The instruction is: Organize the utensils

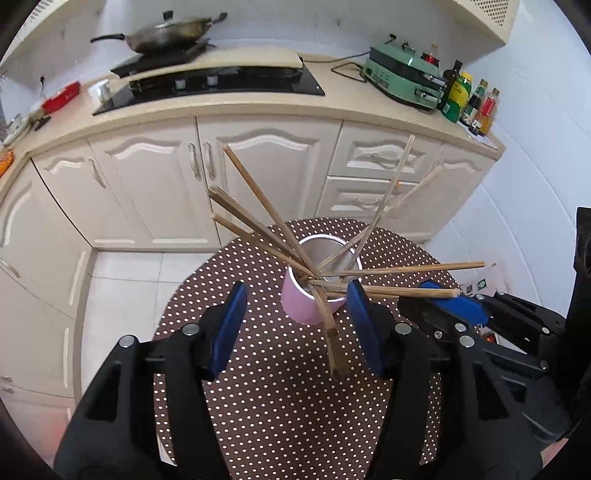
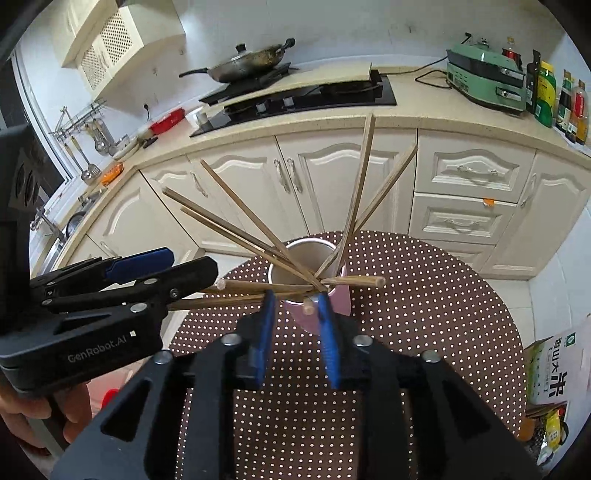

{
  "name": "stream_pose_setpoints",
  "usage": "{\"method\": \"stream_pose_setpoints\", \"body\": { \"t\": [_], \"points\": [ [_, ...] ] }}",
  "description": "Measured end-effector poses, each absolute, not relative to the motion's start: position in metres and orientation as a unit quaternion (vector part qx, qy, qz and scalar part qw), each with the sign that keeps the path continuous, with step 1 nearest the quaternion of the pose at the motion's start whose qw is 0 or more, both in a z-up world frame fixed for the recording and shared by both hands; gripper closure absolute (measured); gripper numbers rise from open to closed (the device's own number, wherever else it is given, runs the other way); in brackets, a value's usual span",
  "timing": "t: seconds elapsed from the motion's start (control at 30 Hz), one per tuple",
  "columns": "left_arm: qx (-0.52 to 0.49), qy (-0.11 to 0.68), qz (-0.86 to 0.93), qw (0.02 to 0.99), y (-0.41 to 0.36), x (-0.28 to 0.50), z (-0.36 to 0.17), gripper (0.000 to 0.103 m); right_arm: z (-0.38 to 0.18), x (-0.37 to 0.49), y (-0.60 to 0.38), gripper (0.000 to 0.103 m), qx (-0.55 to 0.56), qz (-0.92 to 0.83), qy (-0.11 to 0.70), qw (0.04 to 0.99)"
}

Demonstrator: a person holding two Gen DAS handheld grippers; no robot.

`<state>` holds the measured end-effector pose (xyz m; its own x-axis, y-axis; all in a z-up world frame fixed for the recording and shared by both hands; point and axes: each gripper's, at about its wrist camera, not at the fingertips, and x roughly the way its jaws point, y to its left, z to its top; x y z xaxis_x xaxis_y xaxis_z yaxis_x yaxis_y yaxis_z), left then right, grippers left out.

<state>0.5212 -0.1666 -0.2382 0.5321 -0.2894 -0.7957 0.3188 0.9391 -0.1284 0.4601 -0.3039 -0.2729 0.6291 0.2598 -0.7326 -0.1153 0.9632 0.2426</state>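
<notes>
Left gripper (image 1: 297, 325) jaws apart, gripping nothing; right gripper (image 2: 295, 314) narrowly parted; wooden chopsticks (image 1: 258, 229) fanned inside pink cylindrical cup (image 1: 303, 306) on brown polka-dot round table (image 1: 295, 406).

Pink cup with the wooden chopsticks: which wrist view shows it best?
Left wrist view: the pink cylindrical cup shows open mouth and side wall between spread pads. Right wrist view: its blue pads cover much of the cup.

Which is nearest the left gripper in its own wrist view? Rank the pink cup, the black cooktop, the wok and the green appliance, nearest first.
From the left gripper:
1. Pink cup, on the dotted table just ahead of the fingers.
2. Black cooktop, on the counter across the floor.
3. Green appliance, counter, right; too close to the cooktop to separate surely.
4. Wok, behind the cooktop, by the wall.
</notes>
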Motion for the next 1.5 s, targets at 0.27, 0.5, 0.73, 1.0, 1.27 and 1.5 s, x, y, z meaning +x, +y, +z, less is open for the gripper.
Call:
{"method": "stream_pose_setpoints", "body": {
  "t": [0.27,0.5,0.73,1.0,1.27,1.5],
  "points": [
    [0.019,0.418,-0.162,0.894,-0.156,0.493,-0.211,0.040,-0.249,0.437,-0.299,0.065,0.080,0.100,0.390,0.912],
    [0.023,0.388,-0.146,0.910,-0.138,0.457,-0.190,0.033,-0.229,0.404,-0.292,0.060,0.070,0.090,0.364,0.925],
    [0.006,0.362,-0.137,0.922,-0.106,0.413,-0.169,0.028,-0.210,0.366,-0.277,0.058,0.062,0.082,0.337,0.936],
    [-0.002,0.319,-0.126,0.939,-0.069,0.347,-0.142,0.026,-0.186,0.305,-0.244,0.056,0.054,0.084,0.297,0.950],
    [-0.009,0.291,-0.120,0.949,-0.033,0.273,-0.121,0.022,-0.160,0.233,-0.216,0.051,0.052,0.070,0.252,0.964],
    [-0.027,0.278,-0.115,0.953,-0.010,0.220,-0.100,0.021,-0.134,0.180,-0.193,0.047,0.042,0.071,0.230,0.970]
  ]
}}
